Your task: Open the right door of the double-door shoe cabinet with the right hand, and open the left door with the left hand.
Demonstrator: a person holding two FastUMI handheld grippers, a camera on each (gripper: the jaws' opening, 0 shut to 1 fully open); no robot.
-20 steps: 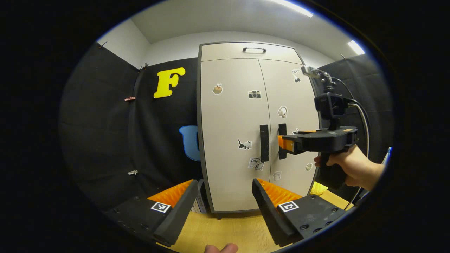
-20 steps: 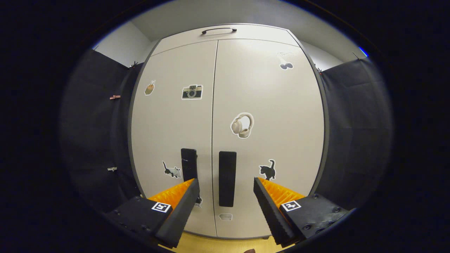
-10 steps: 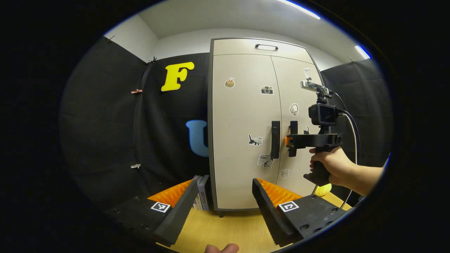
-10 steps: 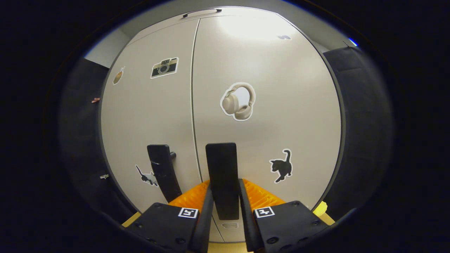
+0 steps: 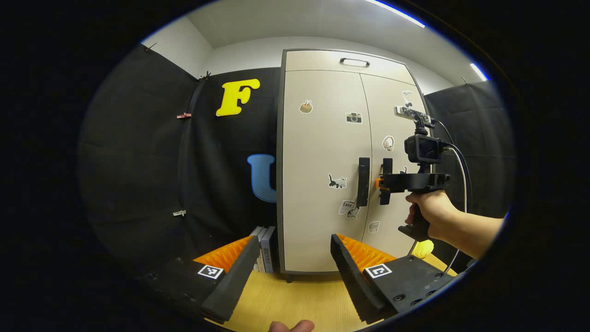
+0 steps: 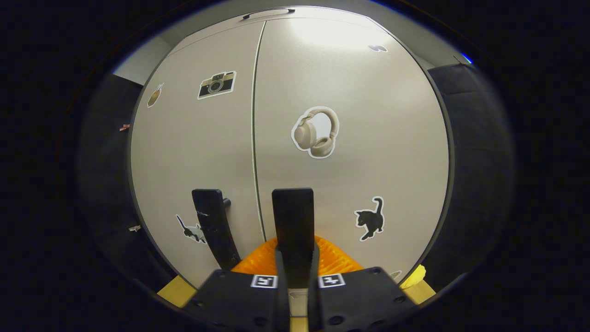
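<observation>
While both doors sit flush and closed, the shoe cabinet [image 5: 322,161] stands upright at the far edge of the wooden table [image 5: 295,299], with black cloth walls [image 5: 138,175] close on either side and pale ceiling above. Its right door [image 6: 368,138] carries a headphone sticker [image 6: 315,133] and a black cat sticker [image 6: 370,218]; its left door [image 6: 198,161] carries a camera sticker [image 6: 216,84]. A few books [image 5: 266,249] stand on the table against the cabinet's left side, and something yellow [image 5: 421,249] lies by its lower right corner.

At the cabinet's middle seam, the right gripper [image 6: 295,272] is clamped on the right door handle [image 6: 293,216], both fingers pressing its lower part with no gap visible. The left door handle [image 6: 213,226] stands just beside it, untouched. From the left gripper view, a hand [image 5: 431,212] holds that right gripper level against the handle.

Back from the cabinet over the table's near edge, the left gripper [image 5: 292,258] hangs with its jaws spread wide and nothing between them, open table lying between it and the doors.
</observation>
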